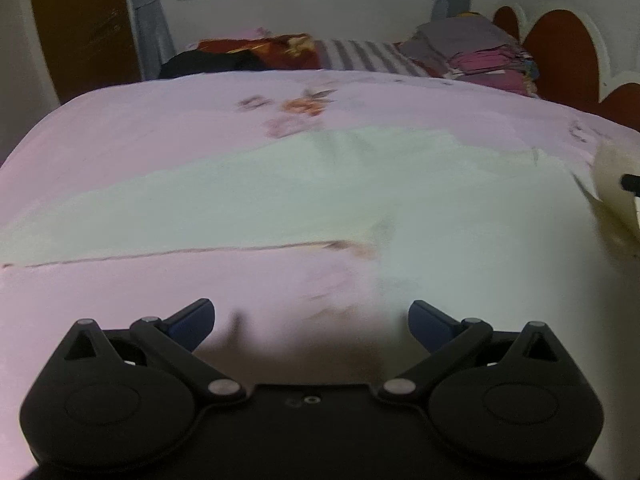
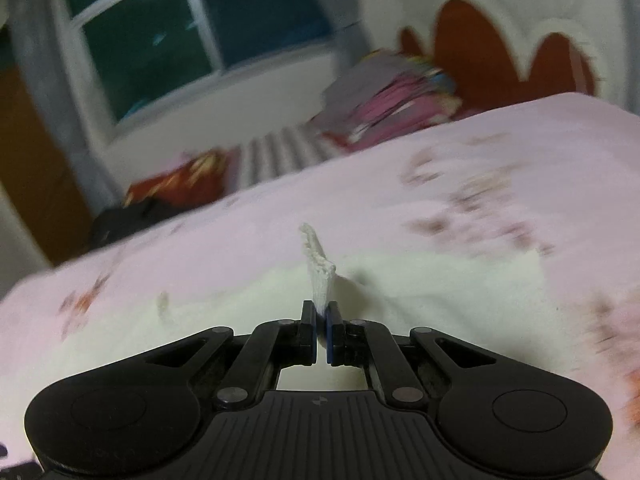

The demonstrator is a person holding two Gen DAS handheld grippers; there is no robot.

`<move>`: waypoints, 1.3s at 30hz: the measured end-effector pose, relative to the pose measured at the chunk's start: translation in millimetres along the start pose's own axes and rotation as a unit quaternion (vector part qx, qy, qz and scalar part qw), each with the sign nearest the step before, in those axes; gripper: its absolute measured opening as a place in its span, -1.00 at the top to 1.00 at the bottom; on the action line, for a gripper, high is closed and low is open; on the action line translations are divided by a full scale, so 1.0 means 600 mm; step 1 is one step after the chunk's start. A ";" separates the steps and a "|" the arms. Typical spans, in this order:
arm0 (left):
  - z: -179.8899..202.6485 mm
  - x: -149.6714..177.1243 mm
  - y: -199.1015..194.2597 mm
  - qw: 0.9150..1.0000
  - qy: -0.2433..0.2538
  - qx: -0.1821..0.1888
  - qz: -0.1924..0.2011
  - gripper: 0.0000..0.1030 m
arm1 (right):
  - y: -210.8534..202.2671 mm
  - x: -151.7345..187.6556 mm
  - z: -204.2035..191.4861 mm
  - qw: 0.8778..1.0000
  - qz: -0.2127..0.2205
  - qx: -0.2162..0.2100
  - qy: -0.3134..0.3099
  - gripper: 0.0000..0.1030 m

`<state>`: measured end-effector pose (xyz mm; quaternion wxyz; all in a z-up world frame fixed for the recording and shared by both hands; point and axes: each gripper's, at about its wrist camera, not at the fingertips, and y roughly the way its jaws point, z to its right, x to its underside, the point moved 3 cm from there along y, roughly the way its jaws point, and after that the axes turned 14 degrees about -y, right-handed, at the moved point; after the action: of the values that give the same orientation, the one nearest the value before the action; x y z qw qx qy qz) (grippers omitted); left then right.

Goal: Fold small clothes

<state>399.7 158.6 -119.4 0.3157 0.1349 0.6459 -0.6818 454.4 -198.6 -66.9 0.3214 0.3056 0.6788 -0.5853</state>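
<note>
A pale cream garment [image 1: 304, 192] lies spread flat on the pink floral bedsheet [image 1: 160, 120]. My left gripper [image 1: 312, 320] is open and empty, low over the sheet just short of the garment's near edge. My right gripper [image 2: 321, 320] is shut on an edge of the cream garment [image 2: 400, 280]; a pinched tab of the cloth [image 2: 318, 264] stands up between its jaws. In the left wrist view the lifted cloth and part of the right gripper [image 1: 624, 184] show at the far right edge.
A stack of folded clothes in grey and pink [image 1: 476, 56] sits at the far right of the bed, next to a striped pillow [image 1: 360, 56]. A red patterned cloth [image 1: 260, 48] and a dark item [image 1: 200, 64] lie at the far edge. A window and wall are behind.
</note>
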 end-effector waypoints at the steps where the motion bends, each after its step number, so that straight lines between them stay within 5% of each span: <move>1: -0.014 0.001 -0.001 1.000 -0.004 0.000 -0.001 -1.00 | 0.011 0.006 -0.024 1.000 -0.006 -0.008 -0.008 0.93; 12: -0.105 0.012 0.004 0.998 -0.051 0.007 -0.031 -1.00 | 0.100 0.039 -0.205 0.992 -0.043 -0.072 -0.090 0.93; 16: -0.109 0.012 0.010 0.996 -0.065 0.039 -0.042 -0.92 | 0.127 0.053 -0.237 0.989 -0.059 -0.095 -0.093 0.92; 17: -0.107 0.010 0.011 0.996 -0.067 0.046 -0.044 -0.89 | 0.138 0.059 -0.245 0.988 -0.069 -0.093 -0.102 0.80; 18: -0.103 0.007 0.010 0.995 -0.072 0.055 -0.044 -0.86 | 0.142 0.062 -0.252 0.986 -0.078 -0.085 -0.117 0.20; 20: -0.090 -0.004 0.005 0.992 -0.085 0.090 -0.037 -0.70 | 0.132 0.068 -0.261 0.984 -0.055 -0.071 -0.152 -0.59; 21: -0.079 -0.011 0.003 0.990 -0.087 0.104 -0.031 -0.67 | 0.115 0.068 -0.259 0.984 -0.029 -0.066 -0.163 -0.62; 24: -0.027 -0.032 0.005 0.985 -0.091 0.148 -0.016 -0.51 | 0.075 0.070 -0.215 0.987 -0.010 -0.063 -0.150 -0.54; 26: 0.014 -0.042 0.019 0.981 -0.086 0.171 -0.014 -0.27 | 0.059 0.075 -0.169 0.992 -0.017 -0.063 -0.111 -0.20; 30: 0.110 -0.049 0.068 0.969 -0.096 0.222 -0.046 -0.06 | 0.035 0.097 -0.069 0.997 -0.042 -0.032 -0.063 0.14; 36: 0.193 -0.050 0.152 0.958 -0.139 0.235 -0.088 0.27 | 0.009 0.114 0.059 0.998 -0.063 0.005 -0.007 0.24; 39: 0.210 -0.053 0.172 0.960 -0.146 0.224 -0.084 0.51 | 0.006 0.117 0.096 0.997 -0.070 0.007 0.005 0.24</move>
<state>514.8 48.5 -166.4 0.3104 0.0463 0.4325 -0.8453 419.3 -252.6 -130.8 0.2738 0.2624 0.6960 -0.6098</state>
